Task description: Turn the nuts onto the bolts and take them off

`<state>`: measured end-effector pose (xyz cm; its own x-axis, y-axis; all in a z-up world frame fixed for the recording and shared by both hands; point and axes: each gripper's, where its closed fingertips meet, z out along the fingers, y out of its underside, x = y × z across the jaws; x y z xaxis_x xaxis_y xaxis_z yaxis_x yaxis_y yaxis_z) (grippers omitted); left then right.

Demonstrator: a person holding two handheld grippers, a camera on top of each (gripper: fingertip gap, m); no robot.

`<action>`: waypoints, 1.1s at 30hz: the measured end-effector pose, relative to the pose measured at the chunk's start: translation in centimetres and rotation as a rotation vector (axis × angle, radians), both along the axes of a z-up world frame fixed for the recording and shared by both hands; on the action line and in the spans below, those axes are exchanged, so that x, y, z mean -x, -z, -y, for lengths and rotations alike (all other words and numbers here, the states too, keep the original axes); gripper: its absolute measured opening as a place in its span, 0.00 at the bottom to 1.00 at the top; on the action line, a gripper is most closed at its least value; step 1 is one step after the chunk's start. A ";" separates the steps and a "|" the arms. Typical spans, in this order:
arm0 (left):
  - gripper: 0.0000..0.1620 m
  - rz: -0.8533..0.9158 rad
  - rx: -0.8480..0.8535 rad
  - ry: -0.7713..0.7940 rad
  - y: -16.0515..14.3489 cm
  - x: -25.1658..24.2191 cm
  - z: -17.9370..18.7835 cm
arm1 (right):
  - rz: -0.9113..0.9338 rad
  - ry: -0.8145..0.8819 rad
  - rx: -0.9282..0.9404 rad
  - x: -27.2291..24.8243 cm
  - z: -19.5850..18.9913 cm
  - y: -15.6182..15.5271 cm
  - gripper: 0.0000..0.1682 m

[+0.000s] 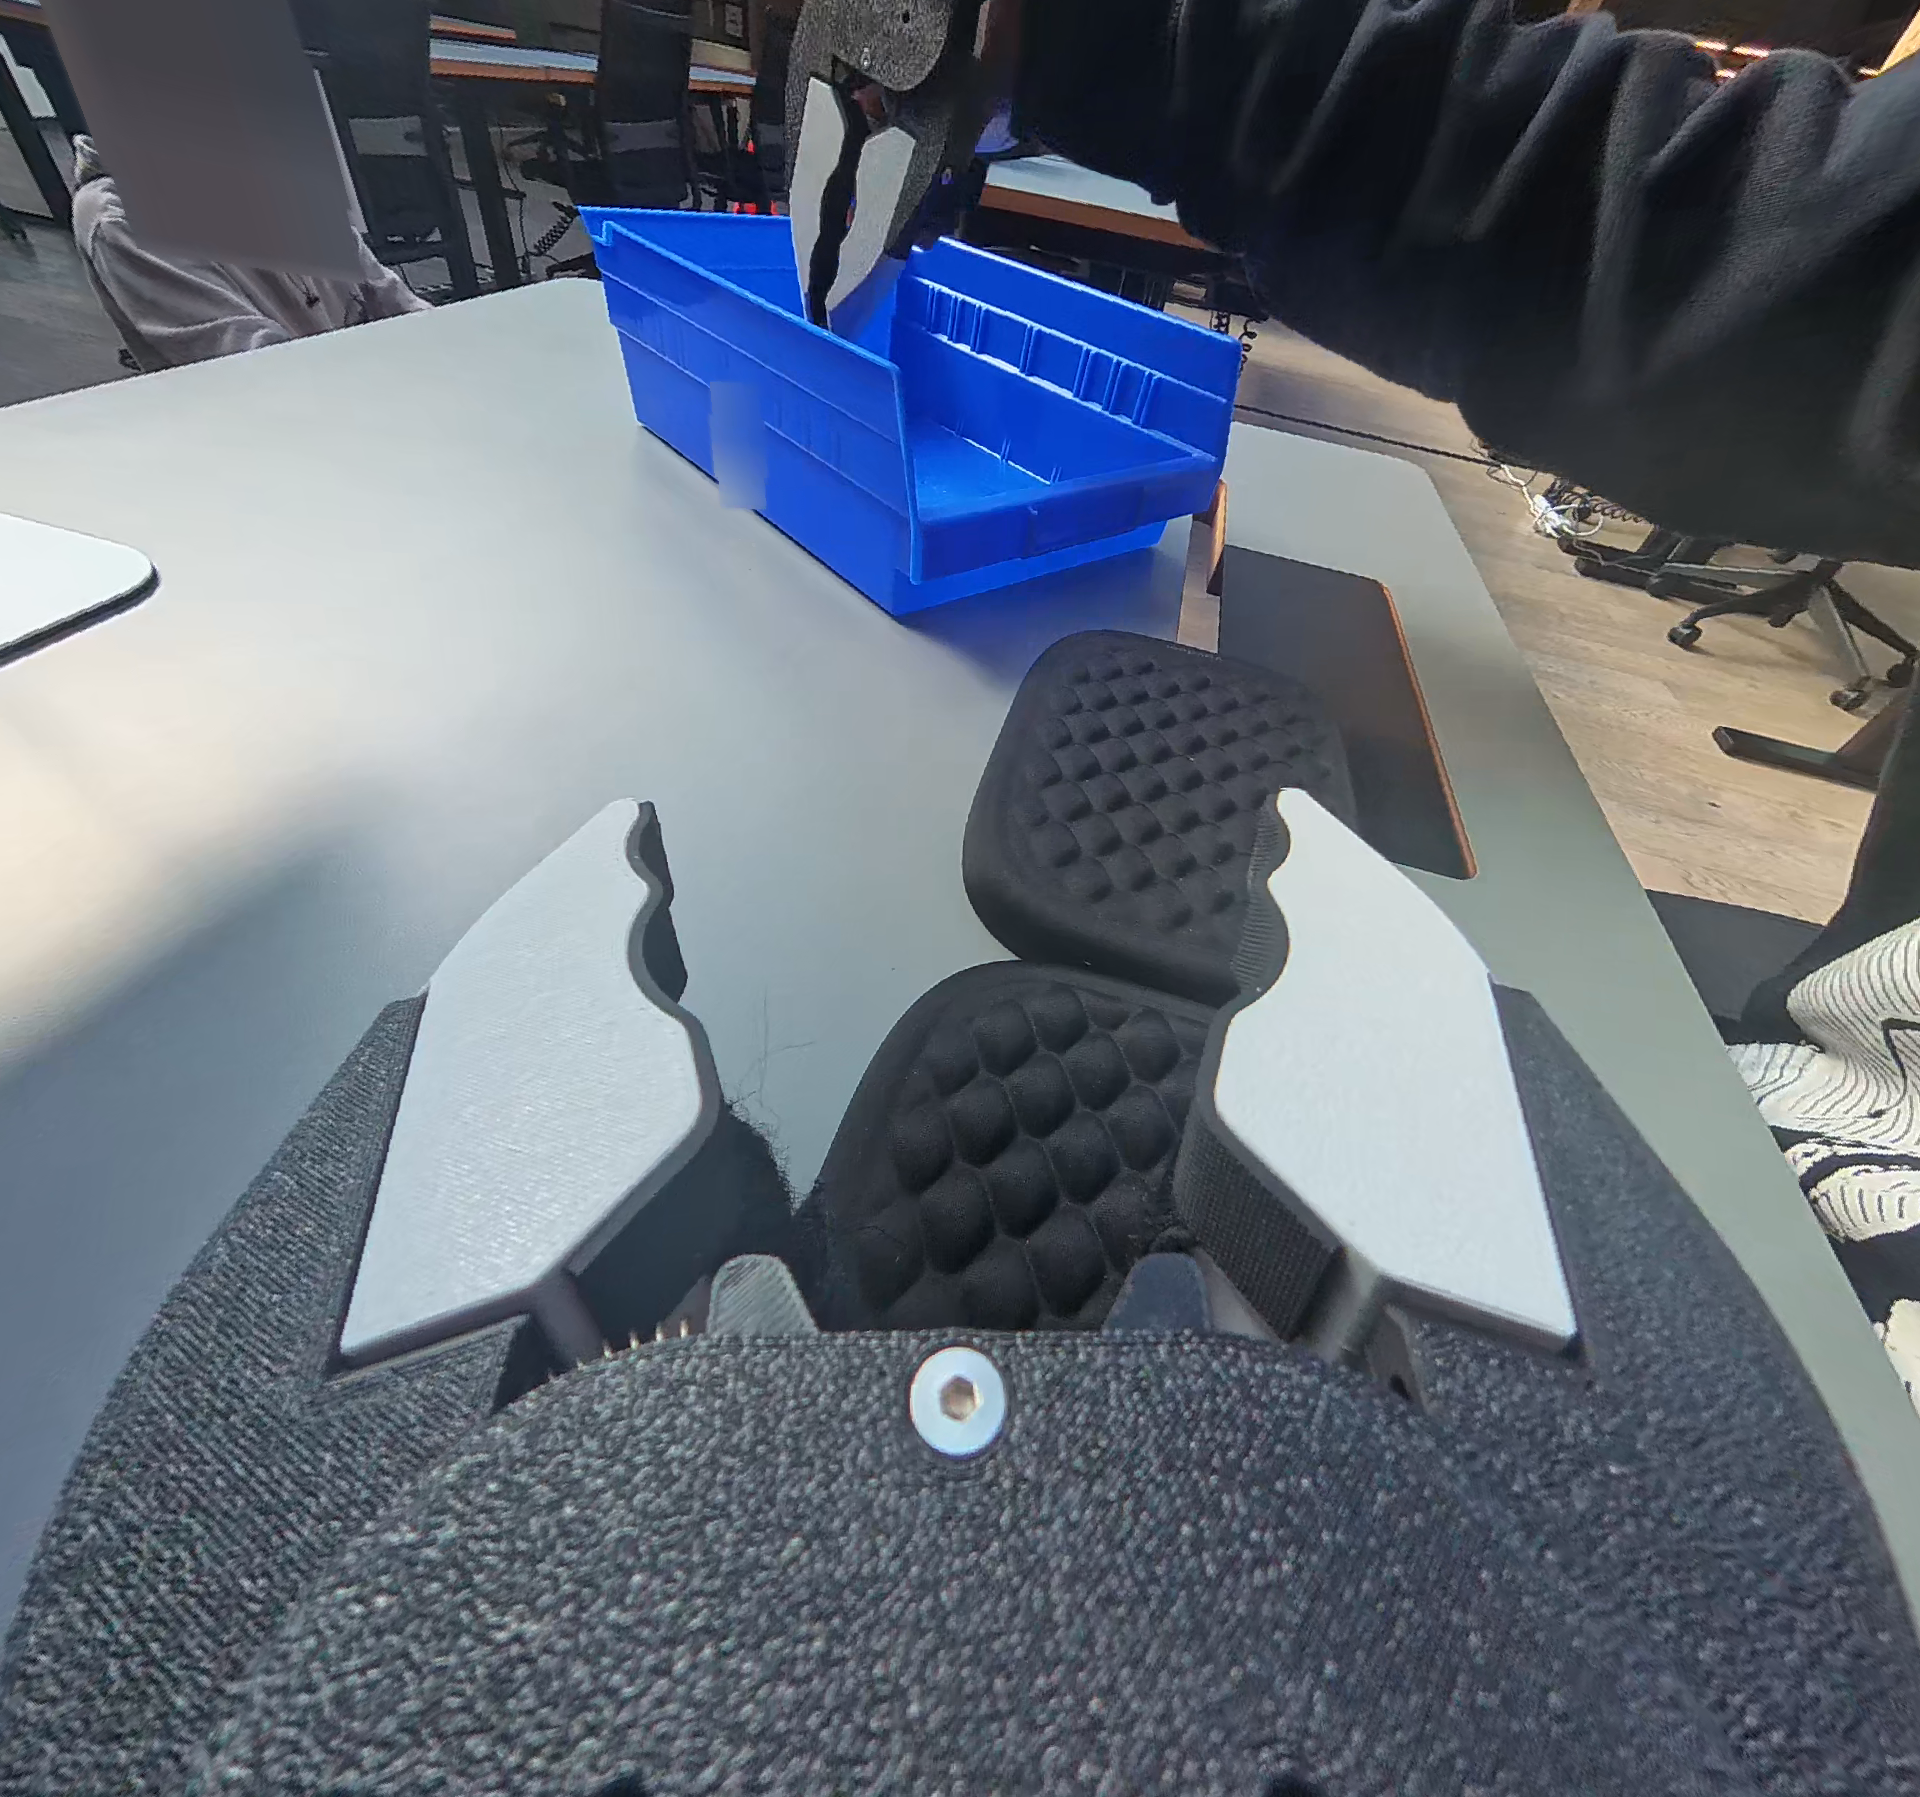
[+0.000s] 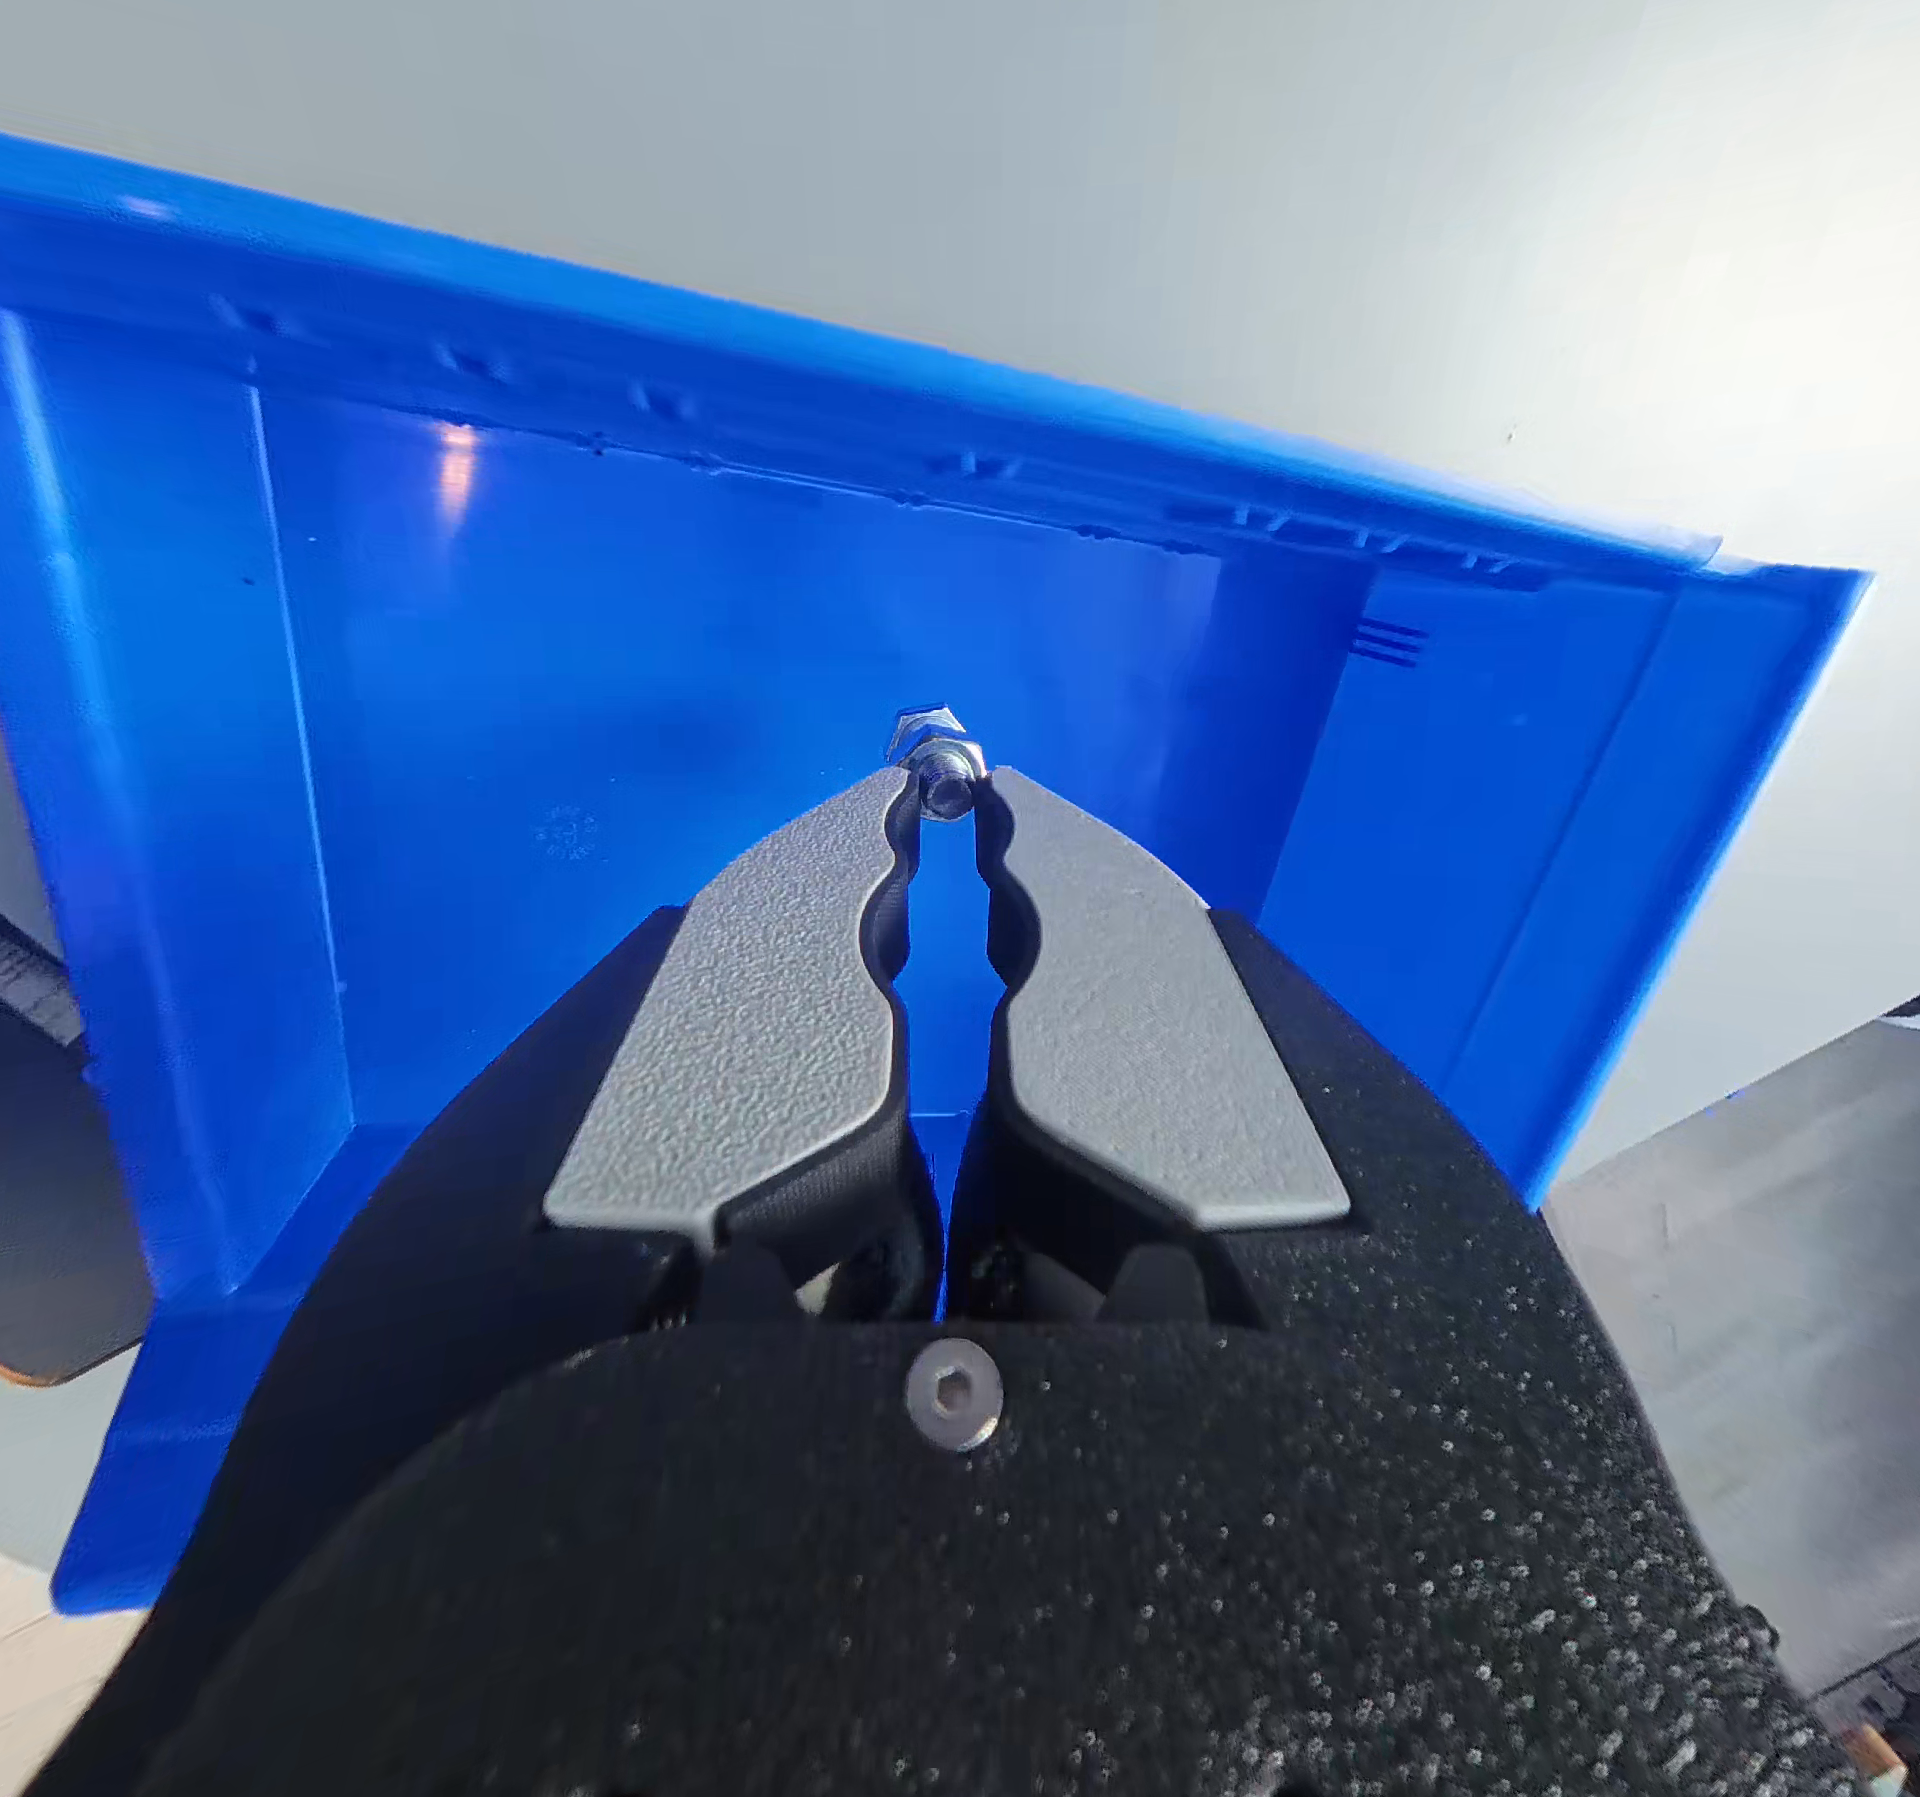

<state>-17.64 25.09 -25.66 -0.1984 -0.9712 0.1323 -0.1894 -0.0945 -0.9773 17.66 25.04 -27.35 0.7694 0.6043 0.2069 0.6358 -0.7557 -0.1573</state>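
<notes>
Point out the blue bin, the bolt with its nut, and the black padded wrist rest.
blue bin (image 1: 821, 443), left wrist view: on its near outer side wall.
bolt with its nut (image 2: 943, 777), right wrist view: on the nut between the fingertips.
black padded wrist rest (image 1: 1132, 791), left wrist view: on its dimpled top.

No readable text on any visible surface.

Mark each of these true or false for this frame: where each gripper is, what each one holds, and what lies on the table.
1. The right gripper is inside the blue bin. True.
2. The right gripper is shut on a bolt with nut. True.
3. The left gripper is clamped on a bolt. False: it is open and holds nothing.
4. The blue bin is full of bolts. False: only one bolt shows; the visible bin floor is otherwise bare.
5. A black textured pad lies on the grey table by the left gripper. True.
</notes>
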 end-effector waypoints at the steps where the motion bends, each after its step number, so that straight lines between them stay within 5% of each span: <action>1: 0.65 -0.002 -0.002 0.001 0.0 0.0 0.0 | -0.007 0.017 -0.002 -0.5 -0.2 0.5 0.05; 14: 0.64 -0.009 -0.019 0.011 0.2 0.0 0.3 | -0.044 0.123 0.026 -3.2 -0.8 3.8 0.06; 20: 0.63 -0.007 -0.020 0.013 0.1 0.0 0.3 | -0.036 0.137 -0.025 -3.2 -0.7 2.2 0.19; 24: 0.63 -0.008 -0.028 0.014 0.1 0.0 0.4 | -0.113 0.191 -0.390 -0.4 -2.8 -3.6 0.29; 29: 0.63 -0.009 -0.029 0.010 0.2 -0.1 0.3 | -0.447 0.189 -0.963 9.4 -2.7 -12.7 0.47; 33: 0.62 -0.007 -0.031 0.009 0.1 -0.1 0.3 | -0.597 0.192 -1.211 16.7 -0.1 -14.8 0.42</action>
<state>-17.57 24.75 -25.78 -0.2059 -0.9731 0.1036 -0.1971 -0.0625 -0.9784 0.97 25.10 -12.50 0.9782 0.1580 0.1348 0.1393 -0.0174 -0.9901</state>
